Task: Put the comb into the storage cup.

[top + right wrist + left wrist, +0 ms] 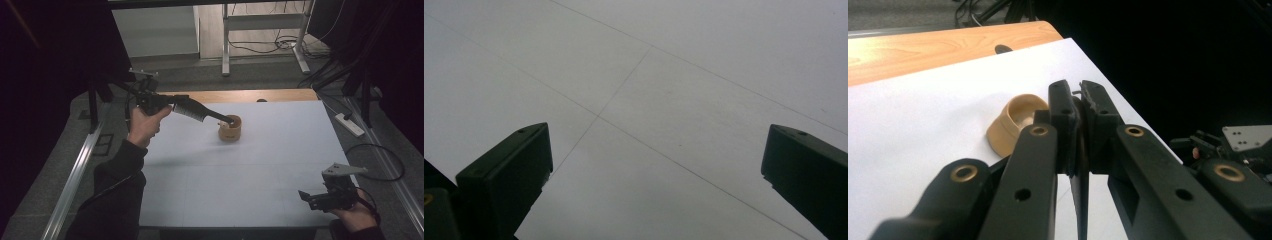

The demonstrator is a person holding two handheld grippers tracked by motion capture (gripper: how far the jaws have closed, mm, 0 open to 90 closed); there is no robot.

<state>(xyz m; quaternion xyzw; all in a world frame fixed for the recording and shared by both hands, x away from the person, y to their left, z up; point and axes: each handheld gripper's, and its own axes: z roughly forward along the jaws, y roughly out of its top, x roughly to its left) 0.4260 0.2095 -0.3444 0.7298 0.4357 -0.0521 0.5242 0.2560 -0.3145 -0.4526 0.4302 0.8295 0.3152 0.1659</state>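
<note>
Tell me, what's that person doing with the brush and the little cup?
A person holds a set of tongs in each hand at a white table. The left tongs are shut on the bristle end of a black brush, and the brush's handle tip sits at the mouth of a small tan cup near the far side of the table. The right tongs wait open and hold nothing at the near right corner.

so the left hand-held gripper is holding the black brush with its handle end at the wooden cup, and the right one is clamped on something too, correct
Not quite. The right hand-held gripper is open with nothing between its jaws, as the right gripper view shows. The left hand-held gripper does hold the brush at the wooden cup.
</note>
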